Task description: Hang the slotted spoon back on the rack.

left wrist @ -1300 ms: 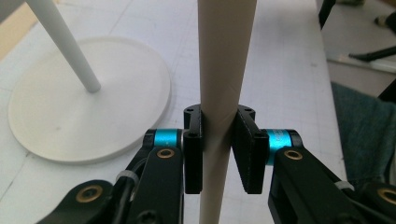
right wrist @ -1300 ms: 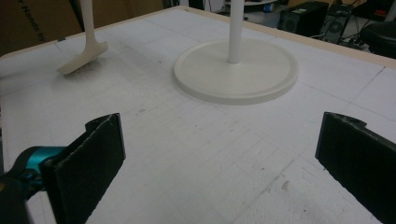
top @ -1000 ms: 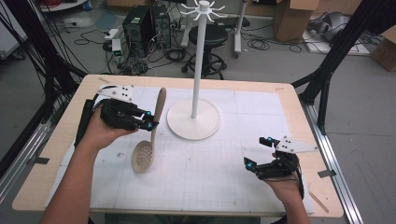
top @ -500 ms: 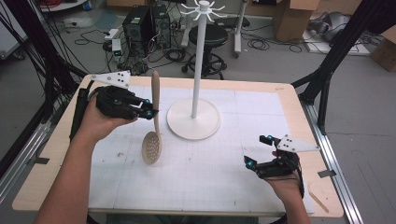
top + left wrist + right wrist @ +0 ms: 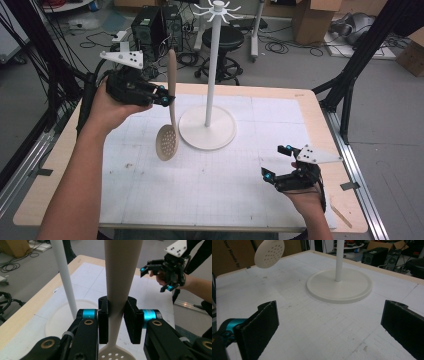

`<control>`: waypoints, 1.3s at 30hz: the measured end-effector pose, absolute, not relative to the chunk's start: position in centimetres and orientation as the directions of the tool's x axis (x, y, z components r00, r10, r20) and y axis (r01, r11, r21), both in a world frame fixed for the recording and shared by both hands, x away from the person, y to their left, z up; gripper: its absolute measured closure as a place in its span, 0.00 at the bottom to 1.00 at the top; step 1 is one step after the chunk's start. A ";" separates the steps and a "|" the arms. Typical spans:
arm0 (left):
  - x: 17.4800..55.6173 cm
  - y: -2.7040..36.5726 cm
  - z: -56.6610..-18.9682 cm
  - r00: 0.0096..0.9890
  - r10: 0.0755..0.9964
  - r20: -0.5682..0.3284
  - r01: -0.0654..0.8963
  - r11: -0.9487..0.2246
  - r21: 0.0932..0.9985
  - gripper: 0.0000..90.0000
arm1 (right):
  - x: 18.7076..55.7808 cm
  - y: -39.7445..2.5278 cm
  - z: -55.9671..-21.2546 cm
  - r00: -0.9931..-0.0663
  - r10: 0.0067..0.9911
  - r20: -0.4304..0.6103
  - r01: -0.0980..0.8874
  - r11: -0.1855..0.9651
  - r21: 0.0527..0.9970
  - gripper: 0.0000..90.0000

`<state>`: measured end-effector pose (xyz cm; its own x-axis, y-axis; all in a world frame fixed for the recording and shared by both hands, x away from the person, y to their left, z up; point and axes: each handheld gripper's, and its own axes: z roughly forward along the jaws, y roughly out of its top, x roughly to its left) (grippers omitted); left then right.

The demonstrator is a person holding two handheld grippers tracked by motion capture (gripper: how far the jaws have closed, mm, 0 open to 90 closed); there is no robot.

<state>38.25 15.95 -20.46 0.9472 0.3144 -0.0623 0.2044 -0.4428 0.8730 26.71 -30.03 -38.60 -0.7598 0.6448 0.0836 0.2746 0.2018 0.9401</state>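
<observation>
My left gripper (image 5: 162, 97) is clamped on the handle of the slotted spoon (image 5: 169, 117), and in the left gripper view you can see both black pads pressed flat against the beige handle (image 5: 119, 287) from either side, so that's a solid pinch. The spoon hangs close to upright from the grip, handle sticking up above the jaws and the round perforated head (image 5: 166, 142) dangling below them, off the table mat (image 5: 210, 185). From the right gripper view the head (image 5: 269, 250) floats above the mat with its holes facing that camera. Just to the right of my left gripper, past the spoon, is the white stand (image 5: 210, 75), its pole rising from a round base (image 5: 207, 130) up to a ring of hooks (image 5: 218, 9) at the top. The spoon handle sits near the pole but isn't touching it, and the head hangs just beside the base's edge. My right gripper (image 5: 280, 162) is low at the near right part of the table (image 5: 320, 120), well apart from the spoon and stand, jaws spread wide with nothing between them. In its own view the two pads frame bare mat, with the stand's base (image 5: 339, 286) straight ahead of them.
</observation>
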 end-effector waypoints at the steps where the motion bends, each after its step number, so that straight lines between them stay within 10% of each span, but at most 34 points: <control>1: 38.5 15.7 -20.1 0.945 0.322 -0.063 0.208 -0.440 0.874 0.83 | 26.7 -30.1 -38.6 -0.760 0.644 0.084 0.272 0.198 0.942 0.00; 39: 46.5 13.5 -15.5 0.903 0.426 -0.055 0.283 -0.495 0.822 0.83 | 27.2 -30.1 -39.1 -0.761 0.643 0.093 0.285 0.202 0.937 0.00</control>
<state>46.48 13.46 -15.51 0.9032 0.4257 -0.0550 0.2832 -0.4948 0.8216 27.21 -30.12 -39.14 -0.7605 0.6427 0.0927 0.2848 0.2019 0.9371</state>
